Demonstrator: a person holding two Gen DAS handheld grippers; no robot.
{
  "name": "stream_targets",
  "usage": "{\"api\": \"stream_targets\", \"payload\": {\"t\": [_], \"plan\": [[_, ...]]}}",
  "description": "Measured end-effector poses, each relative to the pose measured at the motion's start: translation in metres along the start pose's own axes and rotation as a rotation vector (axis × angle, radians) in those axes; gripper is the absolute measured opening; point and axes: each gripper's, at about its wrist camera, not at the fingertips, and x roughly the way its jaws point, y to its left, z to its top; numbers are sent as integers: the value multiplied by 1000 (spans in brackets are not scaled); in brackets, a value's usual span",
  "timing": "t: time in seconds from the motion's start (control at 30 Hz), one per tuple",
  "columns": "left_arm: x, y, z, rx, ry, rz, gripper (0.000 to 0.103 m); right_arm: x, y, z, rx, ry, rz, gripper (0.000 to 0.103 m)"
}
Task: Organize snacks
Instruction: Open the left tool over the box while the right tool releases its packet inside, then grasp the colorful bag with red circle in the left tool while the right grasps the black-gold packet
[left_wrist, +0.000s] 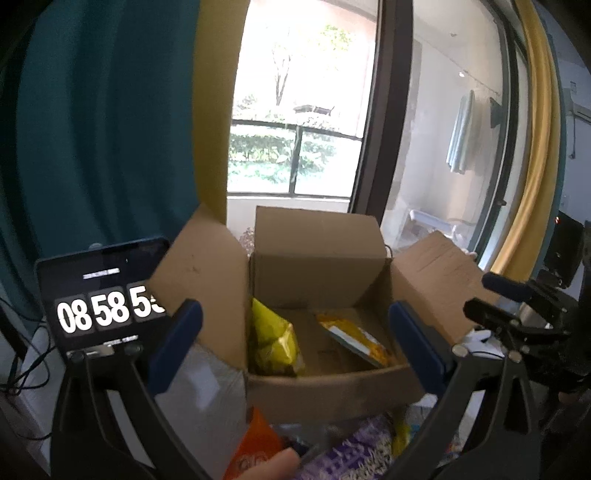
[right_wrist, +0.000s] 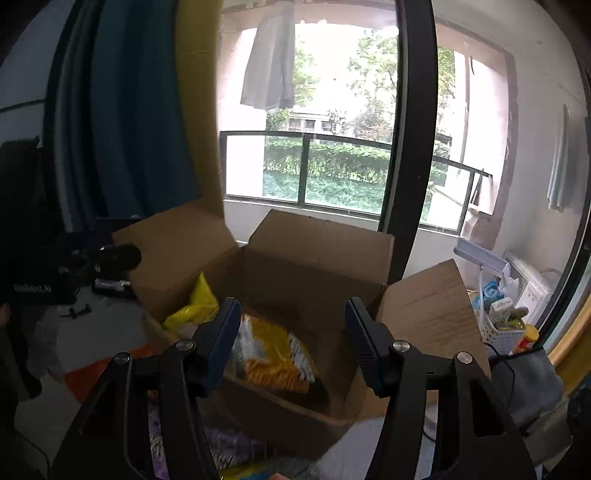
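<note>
An open cardboard box (left_wrist: 321, 254) (right_wrist: 317, 258) stands with its flaps up in front of a window. Inside it a yellow-green snack bag (left_wrist: 275, 341) (right_wrist: 194, 306) leans against the left wall. An orange snack packet (left_wrist: 356, 341) (right_wrist: 275, 360) lies flat on the box floor. My left gripper (left_wrist: 295, 310) is open wide just before the box's near wall, with nothing between its fingers. My right gripper (right_wrist: 293, 306) is open above the orange packet and its pads do not touch it. In the left wrist view the right gripper (left_wrist: 509, 295) shows beside the right flap.
Loose snacks lie before the box: an orange pack (left_wrist: 255, 446) and a purple pack (left_wrist: 354, 450). A tablet showing a clock (left_wrist: 103, 295) stands to the left. A white basket of items (right_wrist: 498, 325) sits at the right by the window. A fingertip (left_wrist: 269, 467) shows at the bottom edge.
</note>
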Motion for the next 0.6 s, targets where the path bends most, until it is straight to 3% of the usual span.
{"api": "stream_targets", "payload": {"t": [0.6], "plan": [[-134, -30, -67, 51, -52, -77, 102, -118, 21, -57, 28, 5, 1, 62]]}}
